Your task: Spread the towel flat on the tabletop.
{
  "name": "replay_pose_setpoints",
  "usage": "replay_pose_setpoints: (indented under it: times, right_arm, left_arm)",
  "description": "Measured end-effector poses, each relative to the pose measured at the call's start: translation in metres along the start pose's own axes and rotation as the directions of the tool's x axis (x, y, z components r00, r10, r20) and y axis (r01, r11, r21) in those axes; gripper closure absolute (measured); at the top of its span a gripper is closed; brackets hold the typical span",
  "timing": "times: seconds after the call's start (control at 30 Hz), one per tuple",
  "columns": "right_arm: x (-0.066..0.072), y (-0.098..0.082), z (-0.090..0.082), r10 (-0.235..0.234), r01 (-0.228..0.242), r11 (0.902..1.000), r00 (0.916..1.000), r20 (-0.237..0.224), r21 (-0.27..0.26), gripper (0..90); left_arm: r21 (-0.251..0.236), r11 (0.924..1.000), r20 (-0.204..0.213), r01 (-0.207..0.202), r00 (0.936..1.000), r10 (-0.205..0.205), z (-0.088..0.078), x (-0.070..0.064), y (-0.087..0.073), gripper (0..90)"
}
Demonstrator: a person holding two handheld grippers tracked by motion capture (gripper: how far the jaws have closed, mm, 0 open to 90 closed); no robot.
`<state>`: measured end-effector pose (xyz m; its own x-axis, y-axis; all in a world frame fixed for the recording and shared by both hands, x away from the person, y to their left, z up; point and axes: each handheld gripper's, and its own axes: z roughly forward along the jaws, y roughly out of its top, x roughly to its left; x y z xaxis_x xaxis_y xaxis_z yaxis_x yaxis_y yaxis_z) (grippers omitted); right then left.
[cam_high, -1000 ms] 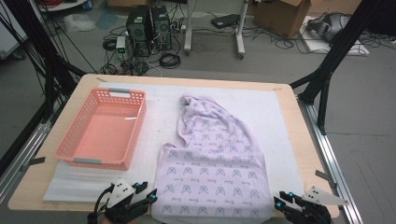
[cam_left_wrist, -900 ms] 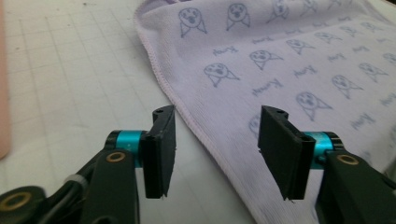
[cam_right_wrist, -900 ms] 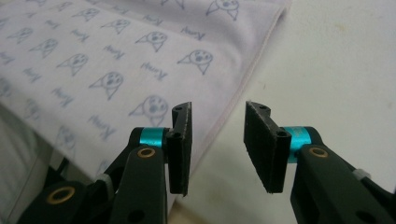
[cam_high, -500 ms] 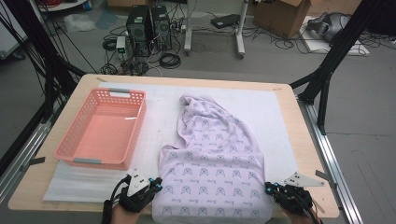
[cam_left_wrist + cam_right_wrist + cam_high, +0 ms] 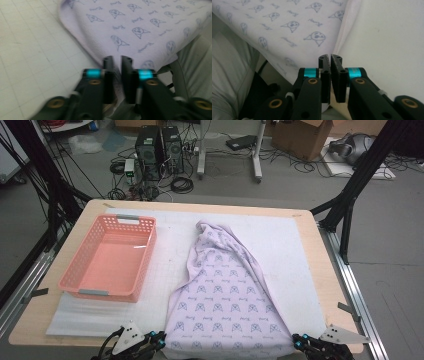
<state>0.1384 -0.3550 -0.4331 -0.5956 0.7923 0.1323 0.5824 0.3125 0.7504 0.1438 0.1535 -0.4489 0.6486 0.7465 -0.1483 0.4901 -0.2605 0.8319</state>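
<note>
Already the hold looks thin on both sides: the lilac printed cloth [image 5: 225,305] lies spread on the counter [image 5: 310,227] ahead of the fingers, with its near edge reaching back to them and drooping off the counter's front towards the person's lap. The left fingers [image 5: 108,72] have just been opening and stand a narrow gap apart, with a fold of the cloth lying between them but not squeezed. The right fingers [image 5: 325,72] have just been opening too and are parted by only a thin slit; the cloth's corner sits right at their tips, and I cannot tell whether any fabric is inside the slit. The likely trouble, I judge, is that a pull or lift from here slides the fabric out of one pair, since neither presses on it. If one corner comes along and the other stays, the cloth skews and bunches ahead of the fingers. With the edge overhanging below them, a loosened corner could also drag the cloth off the counter
</note>
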Motion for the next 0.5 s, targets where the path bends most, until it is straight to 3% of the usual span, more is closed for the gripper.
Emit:
replay_pose_setpoints:
  times: [0.03, 0.13, 0.23, 0.4, 0.47, 0.5]
  right_arm:
    - [0.0, 0.0, 0.0, 0.003, -0.003, 1.0, 0.9998, 0.018, -0.001, 69.6]
    - [-0.003, 0.008, 0.005, 0.029, -0.028, 0.9989, 0.9991, 0.032, -0.038, 66.1]
    - [-0.004, 0.02, 0.017, 0.014, -0.011, 0.9986, 0.9979, 0.063, -0.052, 63.2]
    - [-0.01, 0.035, 0.045, 0.006, -0.001, 0.9994, 0.991, 0.134, -0.033, 62.6]
    - [-0.015, 0.038, 0.055, 0.015, -0.013, 0.9998, 0.9881, 0.153, -0.016, 63.9]
    - [-0.017, 0.039, 0.059, 0.02, -0.019, 0.9998, 0.9876, 0.156, -0.009, 65.9]
  left_arm:
    - [-0.005, 1.0, -0.01, 0.005, 0.9999, -0.005, 0.003, 0.002, 0.002, 58.7]
    - [-0.05, 0.9987, -0.038, 0.007, 0.9992, -0.009, 0.014, 0.01, 0.014, 48.7]
    - [-0.068, 0.9975, -0.072, 0.022, 0.997, -0.027, 0.027, 0.02, 0.026, 46.1]
    - [-0.019, 0.9986, -0.101, 0.049, 0.9937, -0.05, 0.057, 0.035, 0.036, 46.2]
    - [0.008, 0.9991, -0.099, 0.042, 0.9943, -0.041, 0.064, 0.037, 0.039, 47.7]
    - [0.013, 0.9992, -0.07, 0.038, 0.9969, -0.037, 0.066, 0.036, 0.041, 51.1]
